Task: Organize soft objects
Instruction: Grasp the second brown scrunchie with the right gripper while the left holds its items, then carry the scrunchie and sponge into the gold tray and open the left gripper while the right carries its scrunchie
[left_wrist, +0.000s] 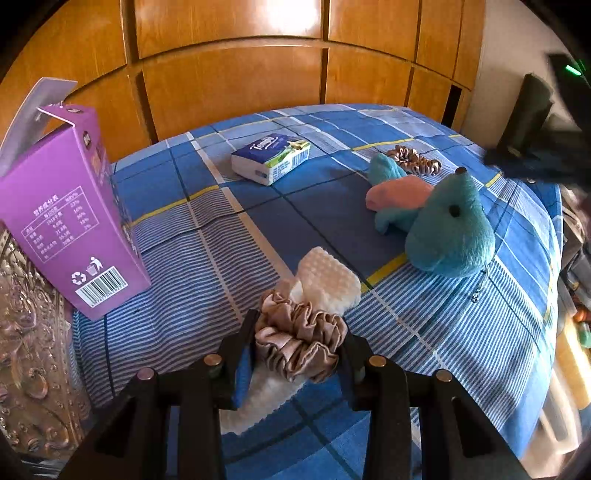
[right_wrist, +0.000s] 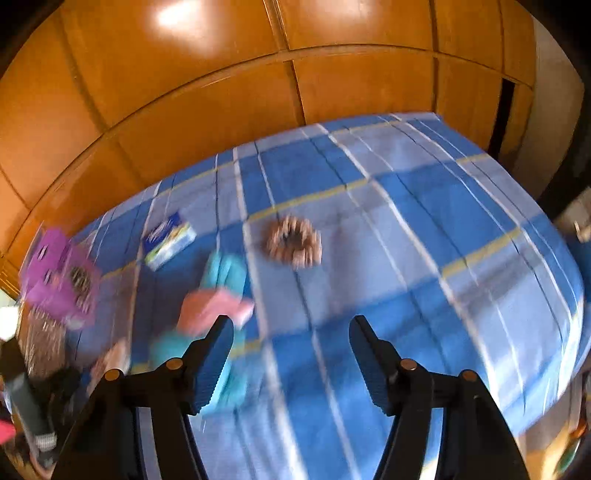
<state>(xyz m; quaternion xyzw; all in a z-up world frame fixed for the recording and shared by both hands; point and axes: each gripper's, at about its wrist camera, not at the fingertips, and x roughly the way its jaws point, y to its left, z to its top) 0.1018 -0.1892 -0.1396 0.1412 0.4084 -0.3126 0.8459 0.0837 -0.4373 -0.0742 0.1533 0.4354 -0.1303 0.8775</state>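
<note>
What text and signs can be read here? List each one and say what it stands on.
"Tempo": on the tissue pack; its smaller print is too small to read.
Recycling sign, bin sign and barcode: on the purple carton.
Nutrition table on the purple carton: characters and percentages too small to read.
Right wrist view: everything is blurred, nothing readable.

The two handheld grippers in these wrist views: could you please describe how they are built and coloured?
Both look alike. The left gripper and the right gripper each have two matte black plastic fingers lined with blue ribbed pads. Angular black linkage arms carry them, joined by round brass-coloured pivot pins. No cables, lettering or sleeves show in either view.
</note>
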